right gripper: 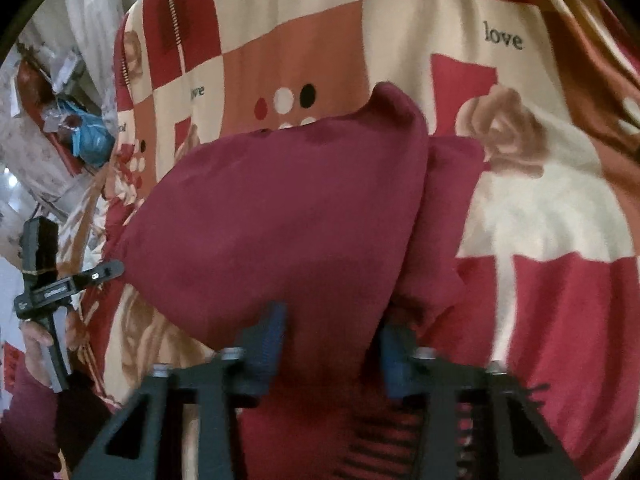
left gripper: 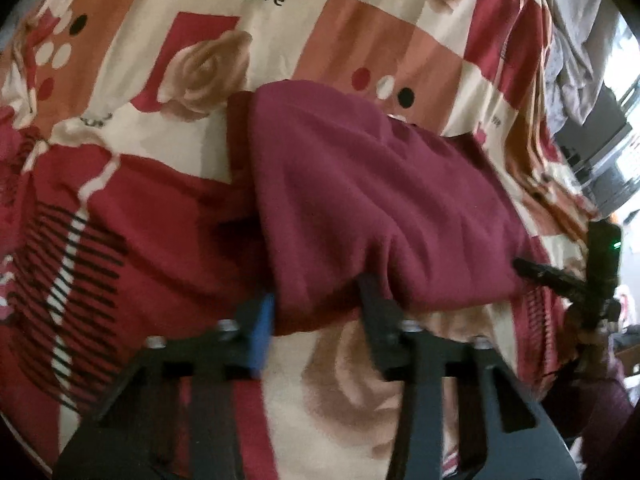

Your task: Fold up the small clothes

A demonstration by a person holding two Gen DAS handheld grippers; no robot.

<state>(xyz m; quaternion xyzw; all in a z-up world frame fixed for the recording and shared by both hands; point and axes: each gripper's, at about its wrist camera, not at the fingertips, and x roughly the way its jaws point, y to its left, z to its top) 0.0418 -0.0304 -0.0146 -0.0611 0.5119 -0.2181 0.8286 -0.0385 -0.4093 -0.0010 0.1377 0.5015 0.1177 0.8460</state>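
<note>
A maroon garment (left gripper: 380,192) lies folded on a patterned bedspread (left gripper: 132,8), its near edge toward me. My left gripper (left gripper: 318,304) holds the near left corner of that edge; the cloth puckers between its fingers. In the right wrist view the same garment (right gripper: 280,208) bunches between the blue pads of my right gripper (right gripper: 332,332), which grips the near right corner. Each view also catches the other gripper at the cloth's far corner: the right gripper (left gripper: 560,280) and the left gripper (right gripper: 100,272).
The bedspread (right gripper: 540,208) carries red, orange and cream squares, roses and the word "love". Grey crumpled cloth (left gripper: 576,52) lies past its right edge. Clutter with a blue bag (right gripper: 90,136) sits off its left side. A hand (right gripper: 36,340) holds the left gripper's handle.
</note>
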